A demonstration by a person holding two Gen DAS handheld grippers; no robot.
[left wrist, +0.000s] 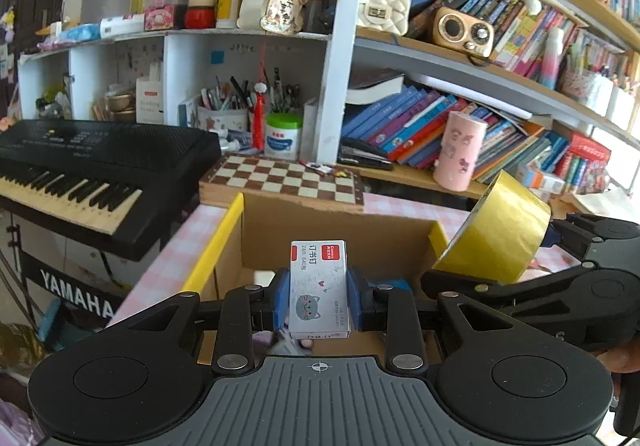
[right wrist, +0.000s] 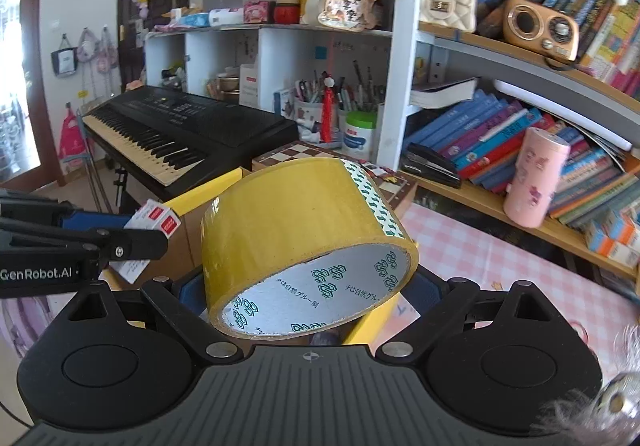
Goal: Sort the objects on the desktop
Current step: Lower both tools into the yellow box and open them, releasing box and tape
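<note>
My left gripper (left wrist: 319, 300) is shut on a small white staple box (left wrist: 319, 288) with a red label and a grey cat picture, held above an open cardboard box (left wrist: 340, 238) with yellow-edged flaps. My right gripper (right wrist: 308, 296) is shut on a yellow tape roll (right wrist: 296, 230), tilted, over the same cardboard box's right side. The tape roll also shows in the left wrist view (left wrist: 496, 238), just right of the box. The staple box also shows in the right wrist view (right wrist: 156, 219), at left in the left gripper.
A pink checked tablecloth (right wrist: 480, 258) covers the desk. A chessboard (left wrist: 280, 175) lies behind the box. A black keyboard (left wrist: 92, 165) stands at the left. Shelves of books (left wrist: 420, 125), a pink tumbler (left wrist: 460, 151) and a black stapler (right wrist: 430, 163) are behind.
</note>
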